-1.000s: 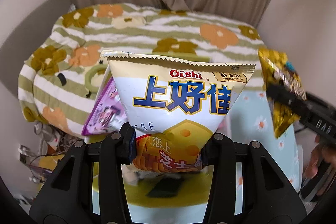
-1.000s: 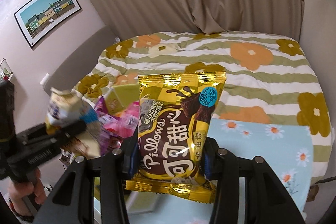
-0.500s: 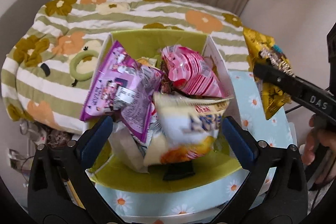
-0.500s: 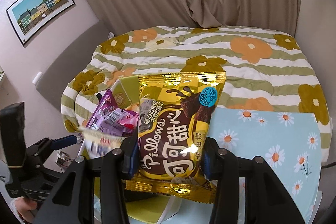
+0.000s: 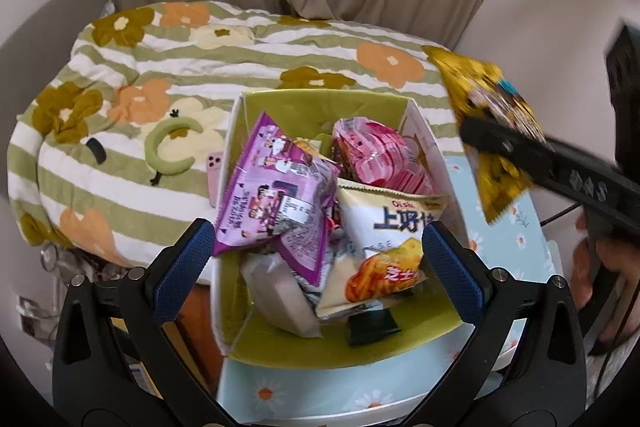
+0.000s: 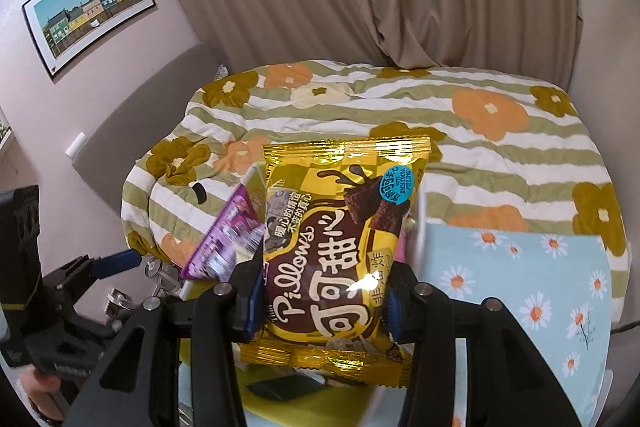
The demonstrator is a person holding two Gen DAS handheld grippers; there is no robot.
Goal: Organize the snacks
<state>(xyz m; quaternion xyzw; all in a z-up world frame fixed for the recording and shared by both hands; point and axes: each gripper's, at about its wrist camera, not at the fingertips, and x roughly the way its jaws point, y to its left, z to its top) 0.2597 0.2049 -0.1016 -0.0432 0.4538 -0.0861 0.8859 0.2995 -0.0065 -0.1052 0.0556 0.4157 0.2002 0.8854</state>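
Observation:
A green box with white rim [image 5: 416, 115] holds several snack bags: a purple bag [image 5: 276, 187], a pink bag [image 5: 380, 155] and the white Oishi cheese bag [image 5: 384, 251]. My left gripper [image 5: 316, 267] is open and empty just above the box's near side. My right gripper [image 6: 320, 303] is shut on a gold Pillows chocolate bag [image 6: 340, 239], held upright over the box; the bag also shows at the right of the left wrist view [image 5: 492, 131]. The purple bag shows behind it [image 6: 228, 239].
The box stands on a light blue daisy-print table [image 6: 520, 287] next to a bed with a green striped flower quilt [image 5: 160, 75]. A pink phone [image 5: 214, 171] lies on the quilt beside the box. Curtains and walls stand behind.
My left gripper opened and let the Oishi bag fall into the box, then drew back slightly. My right gripper moved left with the gold bag, over the box.

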